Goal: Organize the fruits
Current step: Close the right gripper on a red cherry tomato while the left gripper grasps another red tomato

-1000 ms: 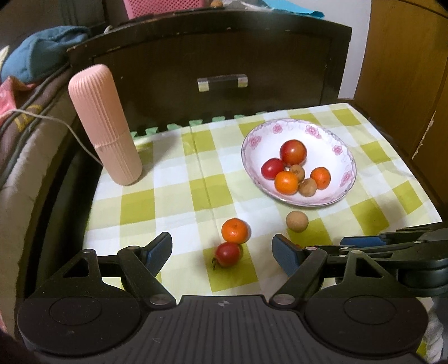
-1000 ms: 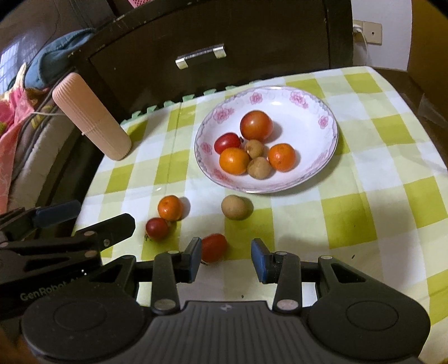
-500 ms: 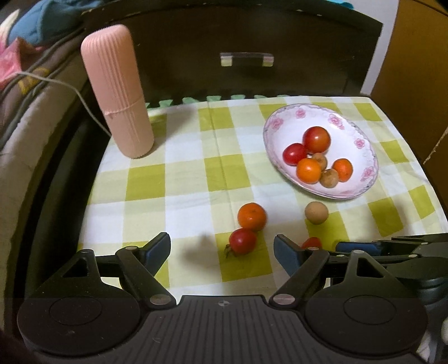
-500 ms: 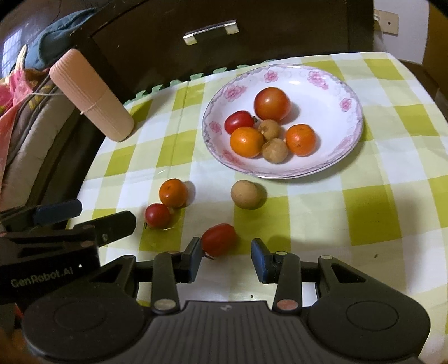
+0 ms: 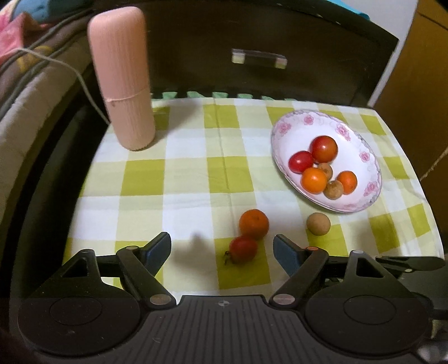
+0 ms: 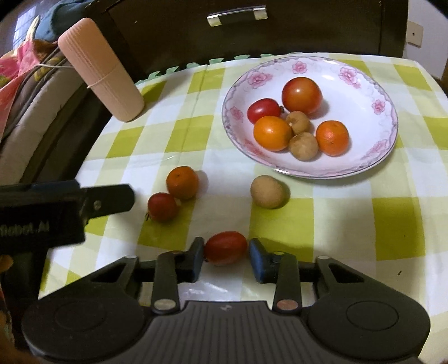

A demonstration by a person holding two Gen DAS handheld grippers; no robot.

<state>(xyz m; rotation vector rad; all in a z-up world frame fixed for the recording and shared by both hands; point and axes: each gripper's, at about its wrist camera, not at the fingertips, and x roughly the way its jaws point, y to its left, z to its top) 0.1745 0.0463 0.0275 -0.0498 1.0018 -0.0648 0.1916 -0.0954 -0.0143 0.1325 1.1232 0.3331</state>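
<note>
On the green-checked cloth lie a small orange (image 5: 254, 224), a round cherry tomato (image 5: 243, 248), a brown longan (image 5: 318, 223) and an oblong red tomato (image 6: 226, 247). My left gripper (image 5: 222, 250) is open, its jaws closing a little. The cherry tomato lies between its fingers, nearer the right one, and neither pad touches it. My right gripper (image 6: 226, 259) has its jaws closing on the oblong tomato, with a pad at each end of it while it rests on the cloth. The floral bowl (image 6: 386, 84) at the back right holds several fruits.
A tall pink ribbed case (image 5: 121, 75) stands at the cloth's back left corner. A dark drawer front with a handle (image 6: 236, 15) rises behind the table. Bedding and a cable lie off the left edge. A finger (image 6: 112, 197) of the left gripper shows left of the loose fruit.
Both grippers have come lower and closer to the loose fruit. The right jaws have narrowed from a gap around the oblong tomato to its two ends.
</note>
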